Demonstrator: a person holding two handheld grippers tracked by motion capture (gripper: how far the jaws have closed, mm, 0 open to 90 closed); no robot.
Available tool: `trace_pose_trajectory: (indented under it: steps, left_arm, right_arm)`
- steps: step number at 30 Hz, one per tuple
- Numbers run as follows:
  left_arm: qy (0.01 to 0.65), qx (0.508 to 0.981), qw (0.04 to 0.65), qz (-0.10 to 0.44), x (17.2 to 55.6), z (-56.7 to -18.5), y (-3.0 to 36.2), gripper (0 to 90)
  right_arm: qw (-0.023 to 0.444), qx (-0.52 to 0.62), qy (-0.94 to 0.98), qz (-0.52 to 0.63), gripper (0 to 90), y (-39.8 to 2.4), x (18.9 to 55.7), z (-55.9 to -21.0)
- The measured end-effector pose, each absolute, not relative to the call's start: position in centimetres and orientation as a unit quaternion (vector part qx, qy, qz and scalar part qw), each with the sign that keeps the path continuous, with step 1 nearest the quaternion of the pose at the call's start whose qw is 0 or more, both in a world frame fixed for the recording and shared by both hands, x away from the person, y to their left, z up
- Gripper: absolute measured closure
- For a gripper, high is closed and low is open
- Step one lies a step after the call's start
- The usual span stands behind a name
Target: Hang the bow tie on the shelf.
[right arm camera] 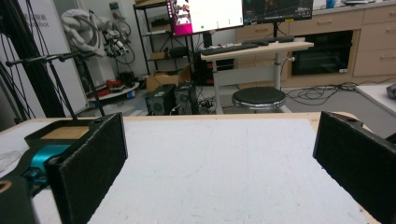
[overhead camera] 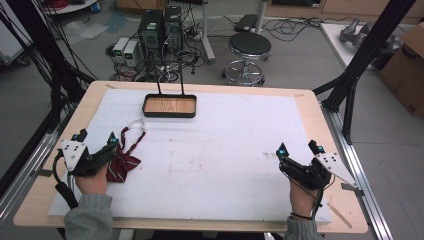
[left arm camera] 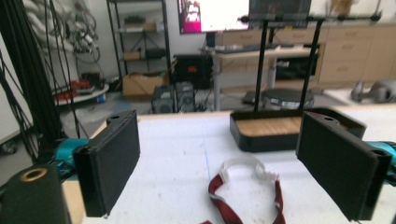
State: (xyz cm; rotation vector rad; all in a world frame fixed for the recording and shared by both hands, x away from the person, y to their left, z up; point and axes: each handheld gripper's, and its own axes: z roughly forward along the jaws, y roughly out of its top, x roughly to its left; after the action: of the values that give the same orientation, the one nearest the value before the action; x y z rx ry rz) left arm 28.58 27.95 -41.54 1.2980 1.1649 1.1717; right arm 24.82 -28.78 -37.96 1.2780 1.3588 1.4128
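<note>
Tie [overhead camera: 125, 157] lay on the white sheet at the table's [overhead camera: 310, 100] near-left, just beside the left gripper [overhead camera: 95, 140] & slightly to its right. Dark red w/ stripes; wide bunched end sat nearest the left hand [overhead camera: 92, 180], narrow band w/ white strap loop ran away toward the tray [overhead camera: 169, 113]. So long axis went roughly near-to-far, leaning a bit right. In the left gripper view the loop end [left arm camera: 245, 184] sat low between the fingers [left arm camera: 109, 161], just ahead of them, not touched. Left fingers were wide apart, holding nothing.

Right gripper [overhead camera: 300, 148] was at the table's near-right, well apart from the tie. Its fingers [right arm camera: 91, 170] also stood wide apart, bare sheet between them, nothing held.

Tray stood at the far middle, wooden floor bare, thin black stand rising from it. It lay beyond the tie, up & right from the left gripper.

Judgement: left hand was plainly the nearer one, so the pickup fell to it. Move prob. needed a short push fwd & down, fingers closing across the band rather than along it. Cloth is limp, so it'd likely sag & trail once lifted
</note>
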Motion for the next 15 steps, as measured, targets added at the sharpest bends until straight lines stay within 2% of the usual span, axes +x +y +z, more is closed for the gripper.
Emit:
trace_pose_trajectory:
  steps: [3, 4, 6, 14, 15]
  left_arm:
    - [0.489, 0.555, 0.483, 0.468, 29.6, -42.1, 27.5, 15.6]
    - [0.490, 0.563, 0.480, 0.460, 29.9, -42.3, 27.3, 20.5]
    - [0.490, 0.576, 0.470, 0.455, 30.6, -42.8, 26.9, 21.3]
    - [0.520, 0.584, 0.444, 0.438, 33.1, -43.2, 26.8, 24.9]
    - [0.531, 0.588, 0.446, 0.416, 34.0, -43.1, 27.1, 24.9]
  right_arm:
    - [0.392, 0.501, 0.539, 0.553, 1.9, -28.7, 24.9, -38.0]
    - [0.394, 0.499, 0.541, 0.550, 1.9, -28.5, 24.9, -38.0]
    - [0.395, 0.497, 0.544, 0.548, 1.9, -28.4, 25.0, -38.1]
    - [0.391, 0.497, 0.546, 0.550, 1.9, -28.1, 25.1, -38.2]
    - [0.391, 0.496, 0.545, 0.551, 1.9, -28.1, 25.1, -38.2]
